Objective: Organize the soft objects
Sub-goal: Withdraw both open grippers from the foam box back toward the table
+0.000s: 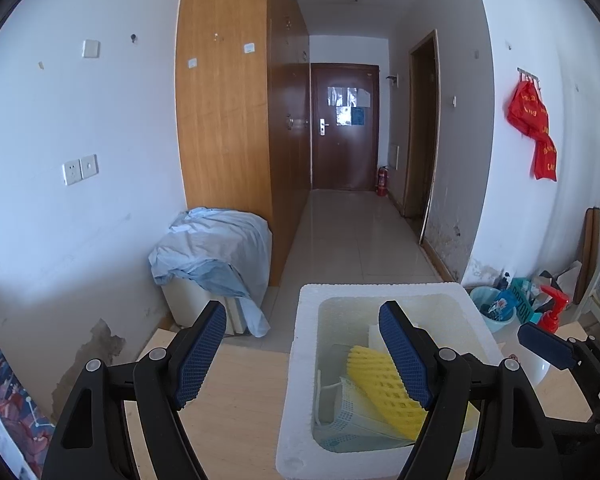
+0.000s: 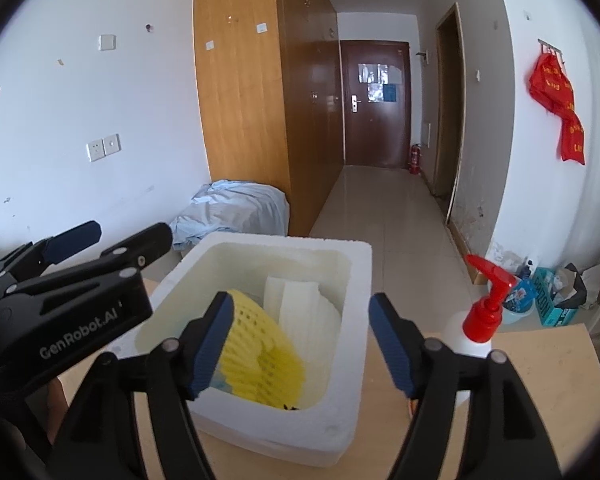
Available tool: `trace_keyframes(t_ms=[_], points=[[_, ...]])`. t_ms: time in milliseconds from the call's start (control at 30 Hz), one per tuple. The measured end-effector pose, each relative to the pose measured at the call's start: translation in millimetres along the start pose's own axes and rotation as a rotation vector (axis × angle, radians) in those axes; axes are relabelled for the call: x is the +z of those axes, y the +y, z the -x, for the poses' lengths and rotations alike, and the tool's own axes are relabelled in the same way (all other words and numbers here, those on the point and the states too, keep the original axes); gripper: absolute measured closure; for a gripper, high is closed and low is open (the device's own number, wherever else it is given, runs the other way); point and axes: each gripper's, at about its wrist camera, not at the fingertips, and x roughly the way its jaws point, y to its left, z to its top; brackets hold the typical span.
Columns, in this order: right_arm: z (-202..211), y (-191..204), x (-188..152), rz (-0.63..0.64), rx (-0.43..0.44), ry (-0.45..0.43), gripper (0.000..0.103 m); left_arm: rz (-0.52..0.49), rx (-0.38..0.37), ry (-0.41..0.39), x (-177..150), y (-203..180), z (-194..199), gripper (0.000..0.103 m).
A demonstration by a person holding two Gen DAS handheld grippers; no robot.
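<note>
The yellow foam net [image 2: 260, 356] is lying in the white foam box [image 2: 352, 360] on the tabletop [image 2: 540, 364], propped against the white foam pieces [image 2: 300, 304]. The right gripper [image 2: 302, 348] is spread wide over the box with nothing pinched, so this looks like a release being finished. It should be lifted straight up and out, so the left pad isn't dragged across the net. The left gripper [image 1: 304, 356] is wide open and empty too; best parked clear of the rim. The spray bottle [image 2: 480, 320] nearby shouldn't get bumped.
</note>
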Motion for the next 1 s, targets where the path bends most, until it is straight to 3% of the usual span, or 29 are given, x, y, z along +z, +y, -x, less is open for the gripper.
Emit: trace_keyframes(t_ms=[200, 467, 700, 1000], points=[[1, 0, 0, -0.003, -0.010, 0.002, 0.026, 0.001, -0.002, -0.005, 1, 4, 3, 0.023], [12, 5, -1, 0.026, -0.028, -0.025, 0.007, 0.016, 0.000, -0.018, 2, 11, 13, 0.023], [23, 15, -4, 0.060, -0.042, -0.011, 0.006, 0.023, 0.017, -0.020, 1, 17, 34, 0.023], [75, 16, -10, 0.054, -0.053, -0.058, 0.006, 0.019, 0.025, -0.058, -4, 21, 91, 0.023]])
